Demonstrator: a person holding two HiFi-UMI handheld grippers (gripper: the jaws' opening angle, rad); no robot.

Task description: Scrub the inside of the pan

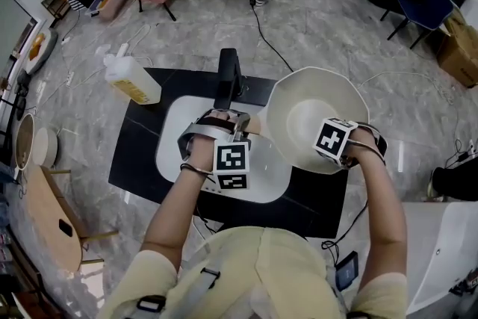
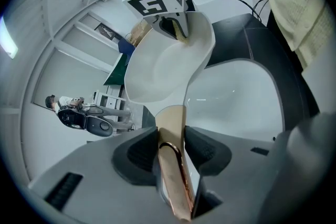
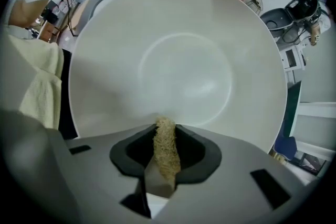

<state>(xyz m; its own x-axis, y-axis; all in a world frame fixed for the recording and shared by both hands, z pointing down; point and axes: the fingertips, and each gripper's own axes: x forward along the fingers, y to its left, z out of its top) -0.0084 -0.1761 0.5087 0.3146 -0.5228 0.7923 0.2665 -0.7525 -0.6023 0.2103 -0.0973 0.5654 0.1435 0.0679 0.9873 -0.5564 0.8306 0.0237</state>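
Pan (image 1: 299, 104) mouth-up, handle (image 2: 172, 181) pointing left, clenched in jaws of left gripper (image 2: 172, 139); right gripper (image 3: 165, 141) jaws gripping scrubber (image 3: 167, 160).

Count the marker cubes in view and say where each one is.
2. One marker cube rides the left gripper, which grips the pan handle above the sink; the other rides the right gripper, which pinches a scrubber over the pan.

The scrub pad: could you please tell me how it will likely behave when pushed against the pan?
The scrub pad looks coarse and fibrous, so it probably flexes and compresses. Pinched thin by the right tool, it seems light. Rough fibres likely drag on the smooth pan.
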